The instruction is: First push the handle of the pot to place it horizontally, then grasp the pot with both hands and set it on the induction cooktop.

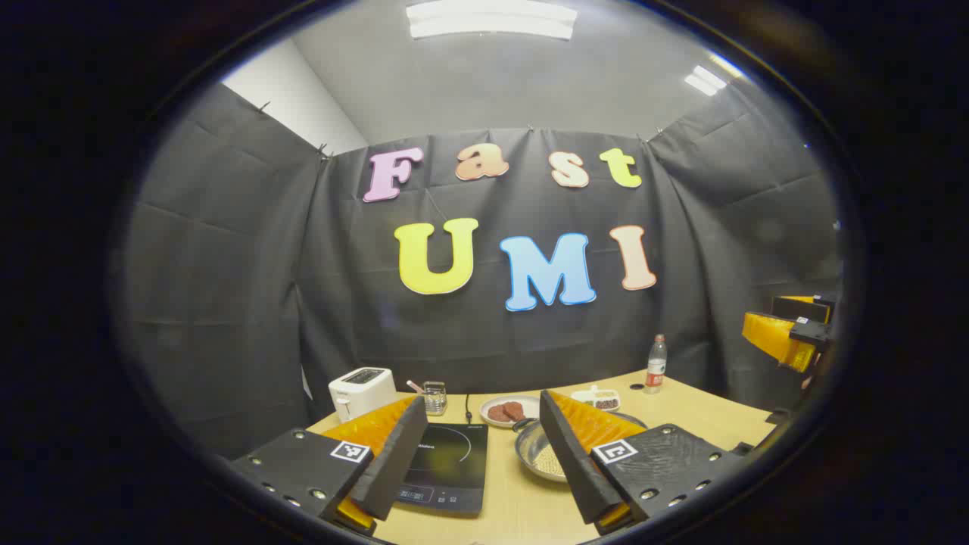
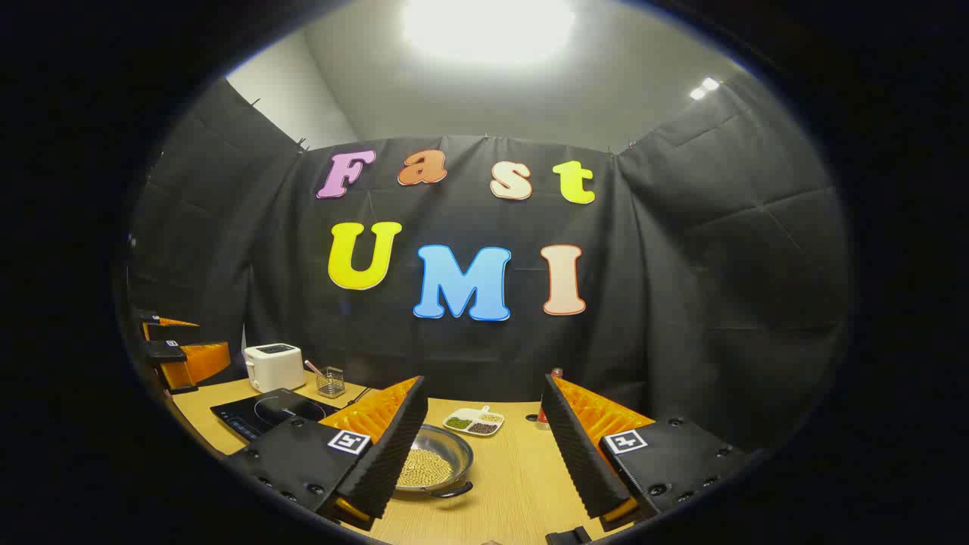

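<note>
A shallow metal pot [image 2: 435, 463] holding yellow beans sits on the wooden table, with a dark handle [image 2: 453, 491] at its near rim. In the left gripper view the pot [image 1: 539, 454] lies partly behind my right-hand finger. The black induction cooktop [image 1: 445, 465] rests flat just left of the pot, and it appears further left as the cooktop [image 2: 261, 412] in the right gripper view. My left gripper [image 1: 481, 399] is open and holds nothing, raised above the table. My right gripper [image 2: 484, 381] is likewise open, above and right of the pot.
A white toaster [image 1: 362, 391] and a small wire holder [image 1: 434, 397] stand at the back left. A plate of brown patties [image 1: 509, 411], a divided dish [image 1: 598, 399] and a bottle [image 1: 656, 363] line the back. The table's front edge is near.
</note>
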The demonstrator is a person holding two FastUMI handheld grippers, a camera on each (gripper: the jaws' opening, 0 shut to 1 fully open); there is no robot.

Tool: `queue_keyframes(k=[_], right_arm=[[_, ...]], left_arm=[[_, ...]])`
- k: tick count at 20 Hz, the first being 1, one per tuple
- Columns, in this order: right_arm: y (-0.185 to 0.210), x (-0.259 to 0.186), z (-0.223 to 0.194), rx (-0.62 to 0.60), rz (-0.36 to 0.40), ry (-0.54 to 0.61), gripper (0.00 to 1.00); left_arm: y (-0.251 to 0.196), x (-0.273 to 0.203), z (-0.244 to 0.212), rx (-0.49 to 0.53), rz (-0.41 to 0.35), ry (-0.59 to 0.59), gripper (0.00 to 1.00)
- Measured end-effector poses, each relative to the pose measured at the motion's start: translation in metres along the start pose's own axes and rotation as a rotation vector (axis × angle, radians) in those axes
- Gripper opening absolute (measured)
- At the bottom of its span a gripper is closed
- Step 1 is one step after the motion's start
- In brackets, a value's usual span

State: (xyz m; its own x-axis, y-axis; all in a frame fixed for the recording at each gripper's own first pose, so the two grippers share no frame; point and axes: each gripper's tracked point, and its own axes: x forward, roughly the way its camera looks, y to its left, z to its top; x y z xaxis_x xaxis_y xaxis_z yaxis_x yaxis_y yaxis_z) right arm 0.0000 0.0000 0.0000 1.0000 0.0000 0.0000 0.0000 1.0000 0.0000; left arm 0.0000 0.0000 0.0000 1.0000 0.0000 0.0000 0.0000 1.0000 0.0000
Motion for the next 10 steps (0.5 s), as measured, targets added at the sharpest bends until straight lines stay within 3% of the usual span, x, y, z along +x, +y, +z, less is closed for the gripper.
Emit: queue_keyframes(k=[6, 10], right_arm=[[0.0015, 0.0016, 0.0007, 0.013, -0.002, 0.005, 0.96], [0.0042, 0.0026, 0.0025, 0.017, 0.004, 0.003, 0.96]], left_arm=[[0.0065, -0.0011, 0.001, 0.0, 0.017, -0.005, 0.93], [0.0085, -0.0019, 0.003, 0.011, 0.017, -0.012, 0.88]])
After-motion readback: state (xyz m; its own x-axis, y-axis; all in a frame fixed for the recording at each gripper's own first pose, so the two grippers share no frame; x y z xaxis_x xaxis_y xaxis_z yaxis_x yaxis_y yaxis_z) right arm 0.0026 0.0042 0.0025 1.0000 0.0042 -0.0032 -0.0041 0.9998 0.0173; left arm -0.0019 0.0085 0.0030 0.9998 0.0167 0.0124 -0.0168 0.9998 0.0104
